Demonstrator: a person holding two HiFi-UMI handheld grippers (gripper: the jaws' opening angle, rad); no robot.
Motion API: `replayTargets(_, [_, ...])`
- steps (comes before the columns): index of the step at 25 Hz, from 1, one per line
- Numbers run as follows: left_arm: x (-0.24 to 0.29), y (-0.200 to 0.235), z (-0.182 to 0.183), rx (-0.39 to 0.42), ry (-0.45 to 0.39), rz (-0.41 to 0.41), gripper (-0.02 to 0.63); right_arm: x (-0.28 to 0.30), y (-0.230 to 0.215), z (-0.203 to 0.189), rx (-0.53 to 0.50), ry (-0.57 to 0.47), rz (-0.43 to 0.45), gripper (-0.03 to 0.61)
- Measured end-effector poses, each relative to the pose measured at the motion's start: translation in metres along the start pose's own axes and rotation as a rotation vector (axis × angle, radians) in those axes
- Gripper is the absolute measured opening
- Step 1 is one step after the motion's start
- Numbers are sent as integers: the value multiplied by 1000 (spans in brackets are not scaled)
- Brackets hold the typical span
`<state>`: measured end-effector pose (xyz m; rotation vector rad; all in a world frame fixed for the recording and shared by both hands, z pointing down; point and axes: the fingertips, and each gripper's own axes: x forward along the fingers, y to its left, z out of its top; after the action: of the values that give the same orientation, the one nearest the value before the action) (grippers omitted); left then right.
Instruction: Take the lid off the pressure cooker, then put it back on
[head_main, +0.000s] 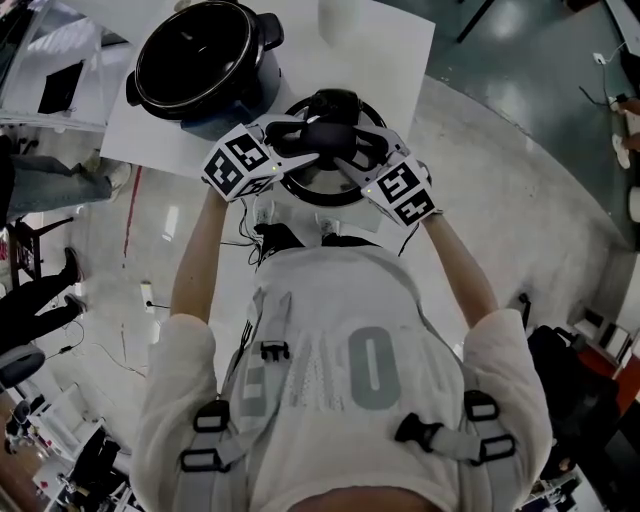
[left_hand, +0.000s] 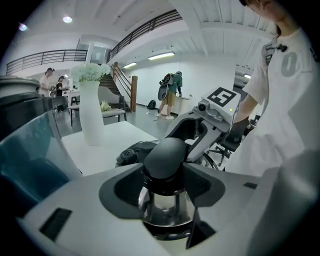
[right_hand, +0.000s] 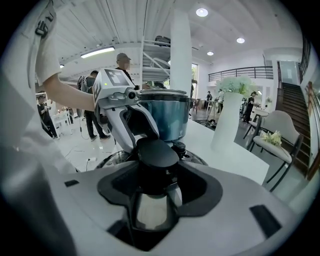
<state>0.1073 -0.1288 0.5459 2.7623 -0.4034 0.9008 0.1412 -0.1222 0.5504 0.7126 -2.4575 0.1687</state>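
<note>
Glossy floor (head_main: 520, 150), staircase (right_hand: 294, 102), perhaps mezzanine (left_hand: 40, 57).

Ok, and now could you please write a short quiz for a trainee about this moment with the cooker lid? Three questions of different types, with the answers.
1. True or false: the lid is seated on the pot.
2. What do the left gripper and the right gripper both clamp?
A) the vase
B) the lid's black handle
C) the pot's side handle
3. Fill in: in the head view, the open pot stands to the upper ____ of the lid.

Key: 1 false; 2 B; 3 left.
</note>
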Motion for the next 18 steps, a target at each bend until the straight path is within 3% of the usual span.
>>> replayTargets(9, [9,6,-10,35,25,24,244,13,-3,-14,-30,40,3,239])
replayTargets(18, [12,1,-10,26,-15,34,244,12,-1,-22,-25,39,8,241])
